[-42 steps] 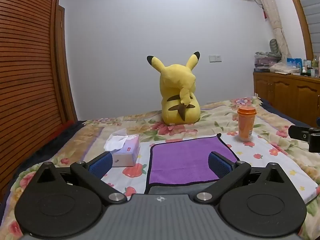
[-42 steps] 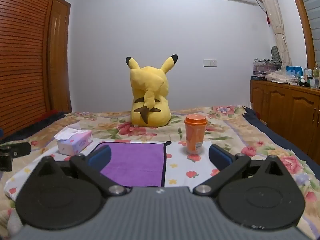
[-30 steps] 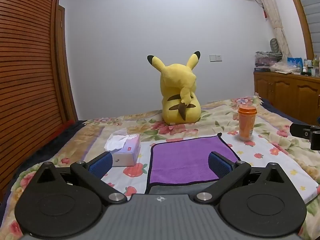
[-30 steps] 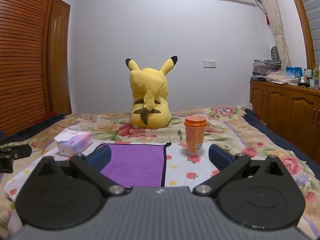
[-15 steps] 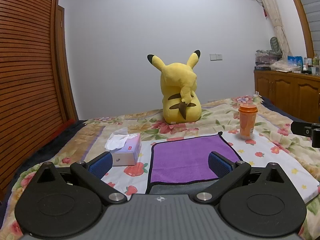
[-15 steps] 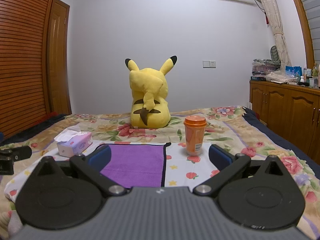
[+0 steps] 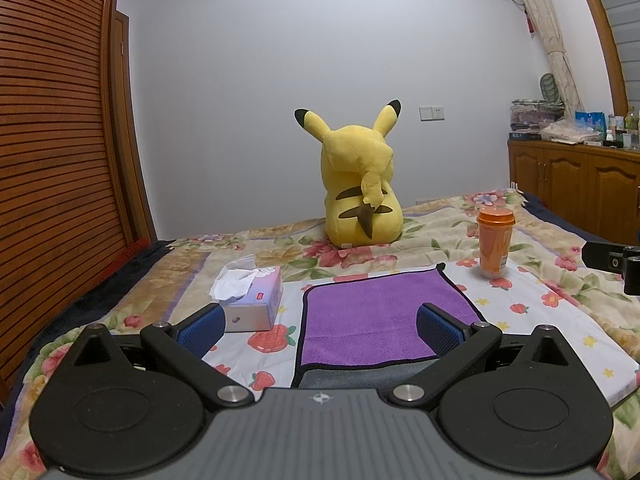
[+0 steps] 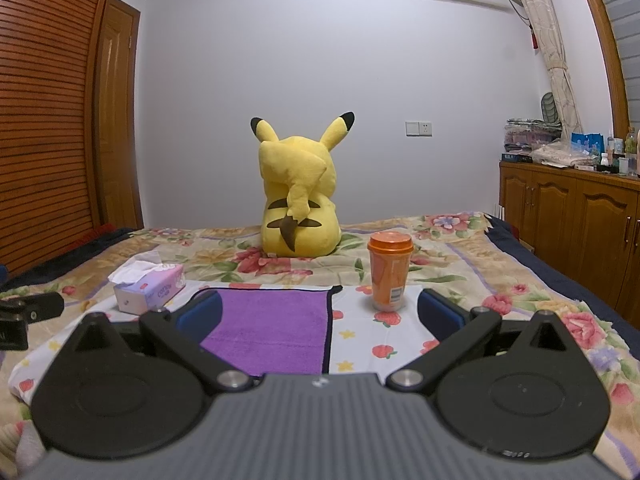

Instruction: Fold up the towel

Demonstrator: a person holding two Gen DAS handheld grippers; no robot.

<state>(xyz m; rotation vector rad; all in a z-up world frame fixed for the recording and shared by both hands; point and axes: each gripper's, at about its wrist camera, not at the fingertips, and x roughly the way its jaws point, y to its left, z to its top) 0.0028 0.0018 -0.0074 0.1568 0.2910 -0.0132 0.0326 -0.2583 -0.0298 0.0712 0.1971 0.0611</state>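
Slightly nearer towel (image 7: pixel 380 316) between gripper (image 7: pixel 320 326) fingers

The flat terry towel (image 7: pixel 380 320) is purple with a thin black border, its near edge showing a grey underside. It lies on a white sheet (image 7: pixel 532 320) printed with red strawberries and yellow stars, over a beige floral bedspread (image 8: pixel 460 256). The plush toy (image 8: pixel 298 204) is yellow with black ear tips and brown stripes. The lidded plastic cup (image 8: pixel 390 270) is orange; the tissue box (image 8: pixel 150 288) is lilac.

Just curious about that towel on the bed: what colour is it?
The towel is purple with a dark edge, clearest in the left wrist view.
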